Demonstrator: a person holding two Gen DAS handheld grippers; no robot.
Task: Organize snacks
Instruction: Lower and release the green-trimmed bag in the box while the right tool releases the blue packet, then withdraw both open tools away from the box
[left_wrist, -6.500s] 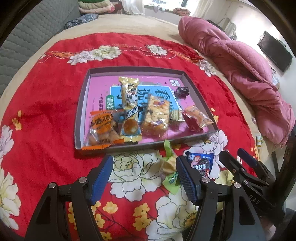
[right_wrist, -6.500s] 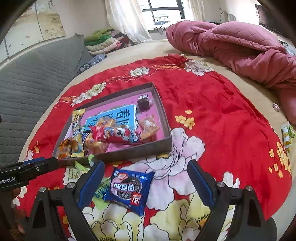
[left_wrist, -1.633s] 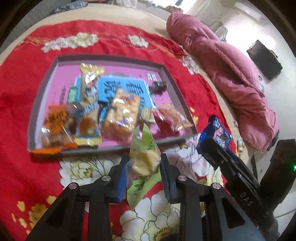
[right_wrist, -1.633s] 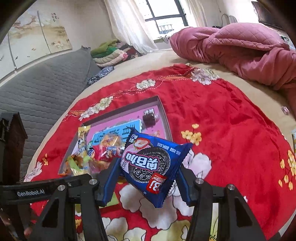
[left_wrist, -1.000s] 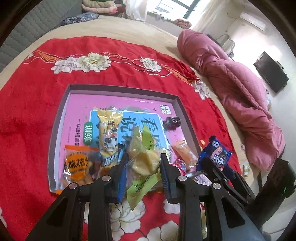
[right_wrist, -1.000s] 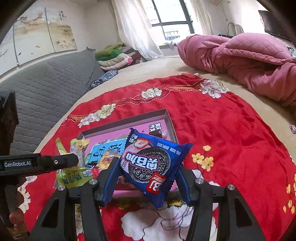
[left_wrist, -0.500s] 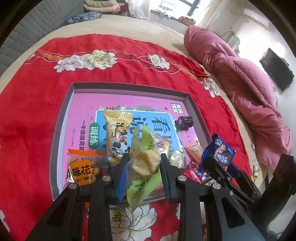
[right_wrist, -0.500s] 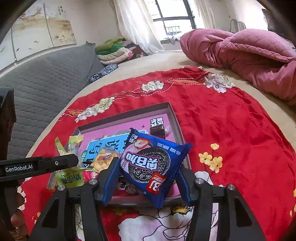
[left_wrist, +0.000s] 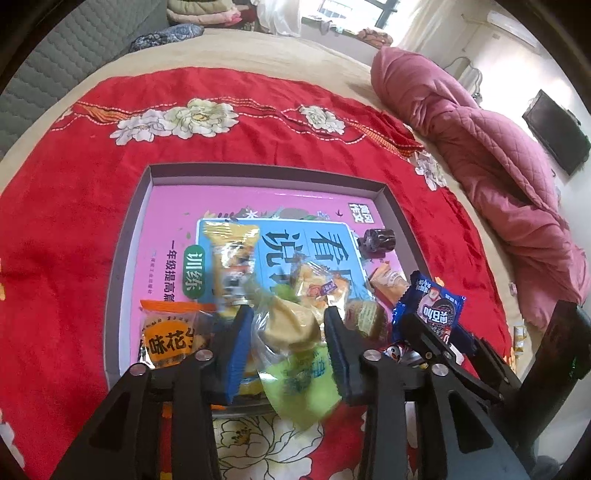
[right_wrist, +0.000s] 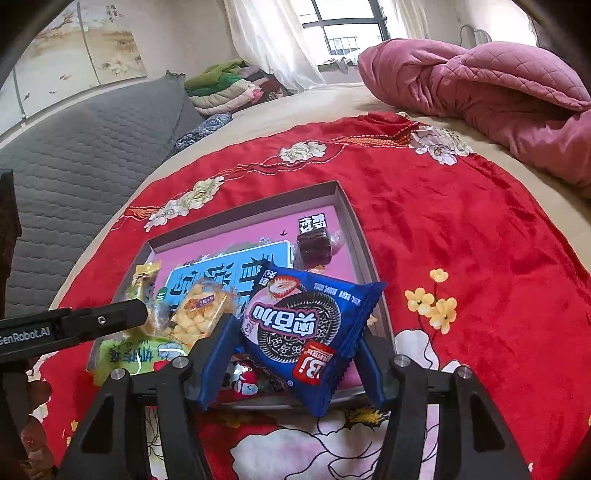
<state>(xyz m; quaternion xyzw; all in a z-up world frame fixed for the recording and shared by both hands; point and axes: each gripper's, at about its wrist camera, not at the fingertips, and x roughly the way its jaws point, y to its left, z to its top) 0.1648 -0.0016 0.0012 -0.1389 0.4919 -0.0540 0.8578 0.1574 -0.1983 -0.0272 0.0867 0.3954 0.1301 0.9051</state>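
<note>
While both packets hang over the near edge of the tray (left_wrist: 129, 236), I read this as the drop-off step, since that is where the other snacks already lie. My left hand-held gripper (left_wrist: 286, 345) has its jaws opening, with the green packet (left_wrist: 291, 354) still between them; it looks blurred and sagging, so I judge it is slipping free rather than firmly pinched. My right hand-held gripper (right_wrist: 295, 354) is partly spread, its jaws opening a little, with the blue cookie packet (right_wrist: 306, 325) wedged across them by its edges, tilted toward the tray.

Inside the tray, at its near side, sit an orange packet (left_wrist: 170, 338), a yellow packet (left_wrist: 231, 258) and a clear bag of puffs (right_wrist: 201, 314); a dark wrapped sweet (left_wrist: 376, 242) lies at the tray's far right corner. All are crinkly, glossy film, soft and easily crushed. That tray is a shallow, stiff, grey-walled cardboard lid with a pink printed floor, resting on a plush red flowered blanket (right_wrist: 461, 229) on the bed.
</note>
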